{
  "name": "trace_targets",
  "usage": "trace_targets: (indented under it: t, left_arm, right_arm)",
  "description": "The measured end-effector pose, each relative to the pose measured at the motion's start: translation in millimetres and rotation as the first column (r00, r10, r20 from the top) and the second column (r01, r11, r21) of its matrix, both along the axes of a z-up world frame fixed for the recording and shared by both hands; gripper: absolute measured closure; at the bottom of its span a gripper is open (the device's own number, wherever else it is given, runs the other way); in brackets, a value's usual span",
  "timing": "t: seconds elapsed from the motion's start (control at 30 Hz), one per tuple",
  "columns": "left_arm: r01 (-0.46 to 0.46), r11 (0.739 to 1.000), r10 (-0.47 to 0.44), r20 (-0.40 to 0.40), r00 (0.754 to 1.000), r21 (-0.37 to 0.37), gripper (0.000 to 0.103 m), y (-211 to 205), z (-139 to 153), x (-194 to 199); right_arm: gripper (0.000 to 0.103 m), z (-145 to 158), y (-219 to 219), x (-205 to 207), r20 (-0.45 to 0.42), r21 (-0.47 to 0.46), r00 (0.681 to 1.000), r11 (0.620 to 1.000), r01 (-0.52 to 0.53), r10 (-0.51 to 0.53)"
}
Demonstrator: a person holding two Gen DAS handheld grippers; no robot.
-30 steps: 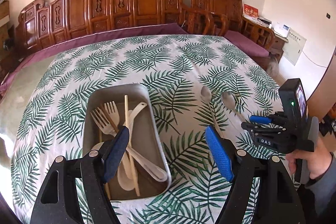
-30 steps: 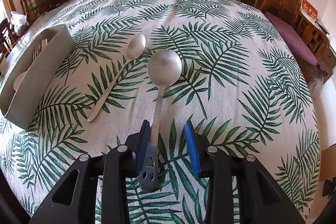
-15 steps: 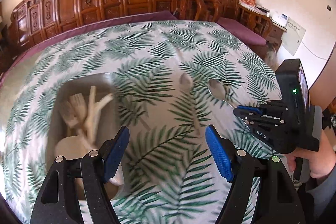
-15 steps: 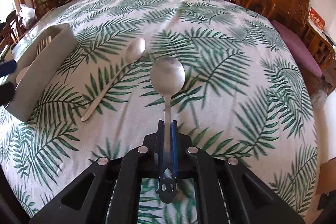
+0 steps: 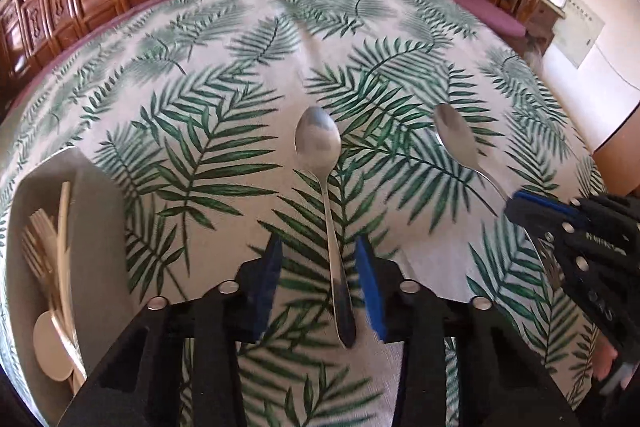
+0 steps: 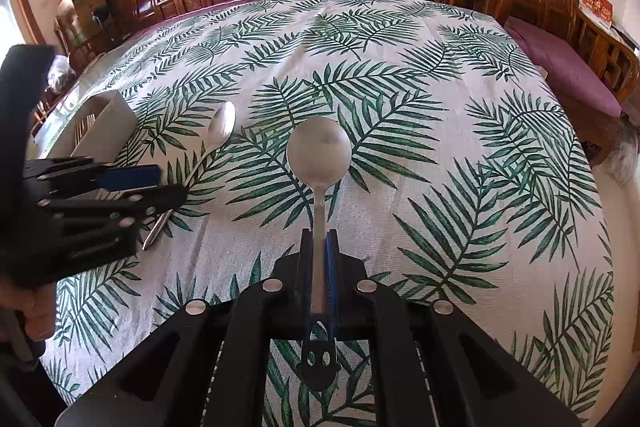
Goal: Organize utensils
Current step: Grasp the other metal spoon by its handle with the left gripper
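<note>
Since a second ago, I see my left gripper (image 5: 318, 281) has swung from the grey tray (image 5: 100, 227) to the slim spoon (image 5: 324, 195), fingers closing around it, not touching. Right gripper (image 6: 318, 267) clamps the round spoon (image 6: 319, 155). Tray, far left on the worktop (image 5: 240, 107), holds pale forks (image 5: 38, 247) and spoons.

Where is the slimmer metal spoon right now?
The slim spoon lies on the leaf-print tablecloth, handle between the left claw's open fingers, right of the grey tray.

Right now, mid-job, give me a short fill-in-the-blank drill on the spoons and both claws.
1. The right claw is shut on the round-bowled spoon's ____.
2. The oval-bowled spoon lies between the pads of the ____ claw.
3. The grey tray holds pale forks and ____.
4. The tablecloth is printed with green ____.

Missing words: handle; left; chopsticks; leaves
</note>
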State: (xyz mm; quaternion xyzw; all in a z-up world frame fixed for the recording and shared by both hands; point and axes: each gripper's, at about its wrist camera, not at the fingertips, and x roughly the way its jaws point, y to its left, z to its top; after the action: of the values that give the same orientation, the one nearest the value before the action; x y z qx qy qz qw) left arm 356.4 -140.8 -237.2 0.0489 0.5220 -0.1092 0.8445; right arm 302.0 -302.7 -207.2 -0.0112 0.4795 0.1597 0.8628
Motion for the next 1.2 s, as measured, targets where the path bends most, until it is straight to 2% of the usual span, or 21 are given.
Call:
trace_targets:
  t: [0.43,0.67,0.77,0.93,1.07,1.2]
  left_arm:
    - [0.042,0.997,-0.036,-0.091,0.995,0.059,0.07,-16.1,0.8,22.3]
    - [0.04,0.997,-0.031,-0.128,0.991,0.069,0.087,-10.0,1.8,30.1]
    - [0.034,0.997,-0.025,-0.131,0.991,0.07,0.1,-6.1,1.6,33.8]
    - [0.028,0.998,-0.021,-0.118,0.993,0.061,0.101,-1.7,1.9,31.0]
    - [0.027,0.998,-0.022,-0.076,0.997,0.065,0.103,-0.3,9.1,22.0]
    - [0.044,0.997,-0.04,-0.075,0.996,0.057,0.103,-0.8,12.5,15.5]
  right_arm:
    - [0.095,1.2,4.8,-0.1,-0.001,0.013,1.0,1.0,-0.018,0.018]
    - [0.095,1.9,6.3,-1.1,0.0,0.014,1.0,1.0,-0.023,0.023]
    - [0.095,1.8,7.7,-1.6,-0.002,0.013,1.0,1.0,-0.027,0.027]
    - [0.095,2.3,7.9,-1.6,0.0,0.015,1.0,1.0,-0.027,0.027]
    - [0.095,3.3,9.6,-2.4,0.003,0.015,0.999,0.999,-0.032,0.032]
    - [0.095,3.4,13.8,-3.2,0.003,0.009,0.999,0.999,-0.04,0.04]
